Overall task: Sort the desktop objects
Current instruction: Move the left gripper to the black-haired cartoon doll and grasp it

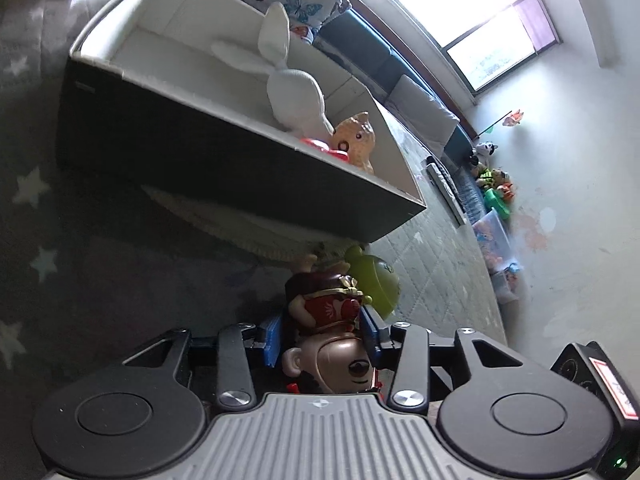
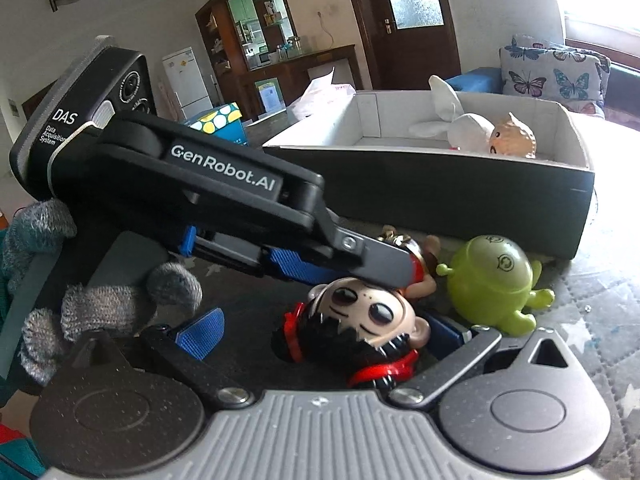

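1. Clamping the figurine [image 1: 328,320] at its red torso, the left hand-held gripper [image 1: 324,330] has its head toward the camera, long axis along the fingers.
2. The right hand-held gripper [image 2: 320,334] is spread wide around the head (apparently not gripping).
3. The box [image 1: 224,160] lies ahead, beyond the green toy [image 2: 494,280].
4. Only the right view shows the left hand-held gripper from outside.

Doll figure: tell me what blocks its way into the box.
The doll figure sits clamped in the left tongs. Only the box near wall rises ahead; the green toy lies beside it.
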The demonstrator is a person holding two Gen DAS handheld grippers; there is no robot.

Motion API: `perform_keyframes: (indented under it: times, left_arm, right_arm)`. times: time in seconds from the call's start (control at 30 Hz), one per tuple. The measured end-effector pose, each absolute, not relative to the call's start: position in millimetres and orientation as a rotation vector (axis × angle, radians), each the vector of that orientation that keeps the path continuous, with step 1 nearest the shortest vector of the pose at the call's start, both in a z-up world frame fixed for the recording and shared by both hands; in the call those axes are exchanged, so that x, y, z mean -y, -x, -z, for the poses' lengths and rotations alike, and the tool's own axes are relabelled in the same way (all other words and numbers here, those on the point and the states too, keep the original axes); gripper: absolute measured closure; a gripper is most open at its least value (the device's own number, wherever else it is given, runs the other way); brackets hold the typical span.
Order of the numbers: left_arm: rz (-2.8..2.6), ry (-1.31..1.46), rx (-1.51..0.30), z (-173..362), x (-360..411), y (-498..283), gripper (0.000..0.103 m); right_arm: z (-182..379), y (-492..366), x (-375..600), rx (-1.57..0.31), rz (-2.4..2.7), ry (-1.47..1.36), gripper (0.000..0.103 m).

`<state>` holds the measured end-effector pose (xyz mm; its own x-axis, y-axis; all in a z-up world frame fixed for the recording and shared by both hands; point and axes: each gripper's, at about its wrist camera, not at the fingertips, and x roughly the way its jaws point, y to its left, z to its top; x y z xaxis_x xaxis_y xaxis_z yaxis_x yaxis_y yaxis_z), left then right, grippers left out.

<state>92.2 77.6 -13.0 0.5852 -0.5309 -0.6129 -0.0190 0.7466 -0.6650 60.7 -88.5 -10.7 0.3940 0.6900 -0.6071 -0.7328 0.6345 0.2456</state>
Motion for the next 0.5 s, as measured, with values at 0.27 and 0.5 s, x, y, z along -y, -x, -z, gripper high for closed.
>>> perform_keyframes:
  times: [0.27,0.5]
  left_arm:
    - [0.319,0.688,-0.886,10,-81,-87,0.062]
    - [0.313,0.67,-0.873,5,-78,-83,0.063]
  right_arm:
    - [8,-57,89,-0.714,-0.89,0.084,0.0]
    - [1,-51,91,-0.688,-0.886,0.101,0.0]
